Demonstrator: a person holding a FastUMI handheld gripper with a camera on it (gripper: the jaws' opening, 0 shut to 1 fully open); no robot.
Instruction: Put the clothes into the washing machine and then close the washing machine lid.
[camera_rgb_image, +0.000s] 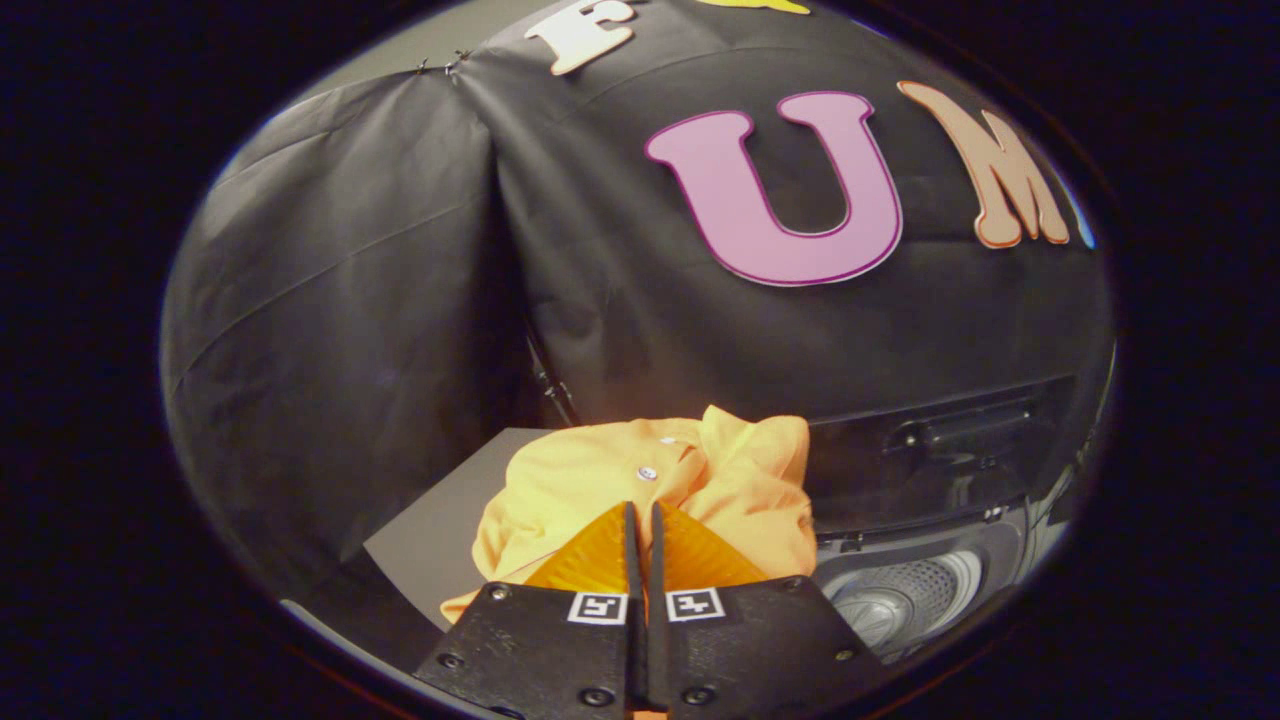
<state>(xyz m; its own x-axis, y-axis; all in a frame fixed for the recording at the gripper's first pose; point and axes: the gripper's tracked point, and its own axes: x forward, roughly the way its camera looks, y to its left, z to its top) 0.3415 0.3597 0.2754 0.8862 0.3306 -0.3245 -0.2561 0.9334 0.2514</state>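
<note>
A yellow-orange buttoned shirt (700, 480) is bunched up right at my fingertips, its collar standing up beyond them. My gripper (641, 512) is shut, the two fingers pressed together with the shirt's fabric gathered around their tips. The shirt hangs over a grey surface (430, 540), just left of the washing machine. The top-loading washing machine (960, 560) is to the right of the fingers, its perforated drum (900, 600) exposed. Its dark lid (950, 450) stands raised behind the drum, against the booth wall.
The black cloth wall rises close behind the shirt and the machine. A thin dark stand leg (555, 385) leans at the fold in the cloth, beyond the grey surface.
</note>
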